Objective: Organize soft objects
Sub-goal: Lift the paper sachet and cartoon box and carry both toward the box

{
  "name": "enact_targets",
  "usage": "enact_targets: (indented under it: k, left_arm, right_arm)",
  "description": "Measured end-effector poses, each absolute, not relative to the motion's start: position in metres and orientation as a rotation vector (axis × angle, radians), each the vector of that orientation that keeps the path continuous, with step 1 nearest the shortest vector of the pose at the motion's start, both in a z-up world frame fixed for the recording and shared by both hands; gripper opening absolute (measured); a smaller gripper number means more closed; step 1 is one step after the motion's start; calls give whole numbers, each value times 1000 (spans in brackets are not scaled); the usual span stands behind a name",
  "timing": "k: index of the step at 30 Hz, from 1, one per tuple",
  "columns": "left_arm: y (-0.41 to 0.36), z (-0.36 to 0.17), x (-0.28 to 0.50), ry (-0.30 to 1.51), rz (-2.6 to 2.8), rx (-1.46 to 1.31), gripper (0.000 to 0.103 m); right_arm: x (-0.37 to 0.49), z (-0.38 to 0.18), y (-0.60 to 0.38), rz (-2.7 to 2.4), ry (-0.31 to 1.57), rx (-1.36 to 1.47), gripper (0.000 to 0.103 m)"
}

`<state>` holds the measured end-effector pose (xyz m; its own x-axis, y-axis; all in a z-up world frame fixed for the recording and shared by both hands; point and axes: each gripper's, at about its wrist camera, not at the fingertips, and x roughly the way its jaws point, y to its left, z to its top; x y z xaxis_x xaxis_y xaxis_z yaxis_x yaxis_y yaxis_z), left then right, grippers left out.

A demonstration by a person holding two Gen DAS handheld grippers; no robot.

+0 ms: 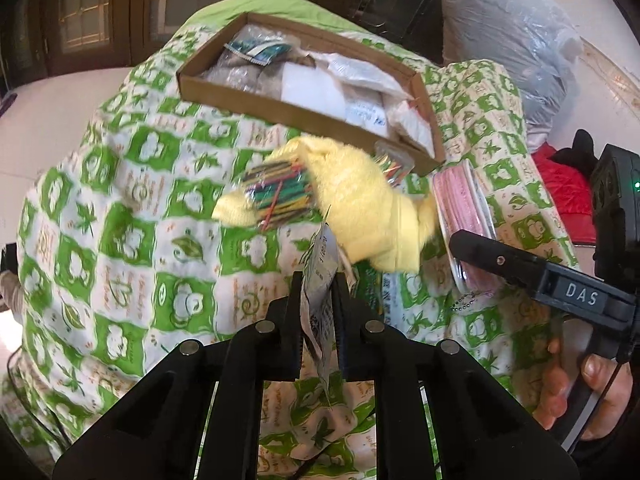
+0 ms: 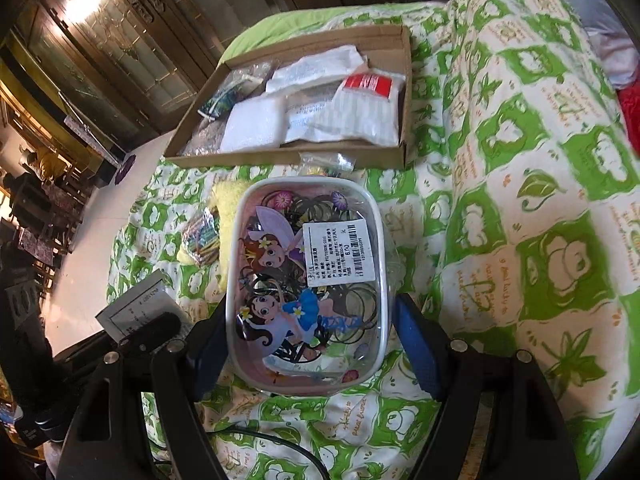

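Observation:
My left gripper (image 1: 319, 280) is shut on a thin silvery packet with a printed label (image 1: 320, 252), held just above the green and white bedspread (image 1: 120, 240). Beyond it lies a yellow plush cloth (image 1: 360, 200) with a bag of coloured sticks (image 1: 280, 196) on top. My right gripper (image 2: 310, 302) is shut on a clear plastic box of hair ties (image 2: 304, 264) with cartoon fairies on its lid, its blue pads (image 2: 416, 344) against the two long sides. In the left wrist view that box (image 1: 460, 204) shows edge-on. A hand grips the right gripper's handle.
An open shallow cardboard box (image 2: 280, 160) full of white and clear packets sits further back on the bed. A small clear bag (image 2: 328, 160) leans at its front wall. A large plastic bag (image 1: 516, 40) and something red (image 1: 560, 188) lie to the right. Dark wooden cabinets (image 2: 100, 40) stand behind.

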<state>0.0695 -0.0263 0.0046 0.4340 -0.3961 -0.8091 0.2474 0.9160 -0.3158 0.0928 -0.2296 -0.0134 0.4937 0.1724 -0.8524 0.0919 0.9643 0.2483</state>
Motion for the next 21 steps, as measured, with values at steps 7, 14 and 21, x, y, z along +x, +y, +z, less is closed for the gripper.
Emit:
enact_targets:
  k: [7,14,21]
  left_arm:
    - [-30,13,79,1052,-397,-130,12]
    - [-31,24,94,1039,-399,-123,12]
    - [-38,37,109,1021,-402,-98,12]
  right_arm:
    - [93,-7,-235,42,1041,285,77]
    - [97,0,-238,31,1028,280,77]
    - [104,8,-242,25,1014,273,77]
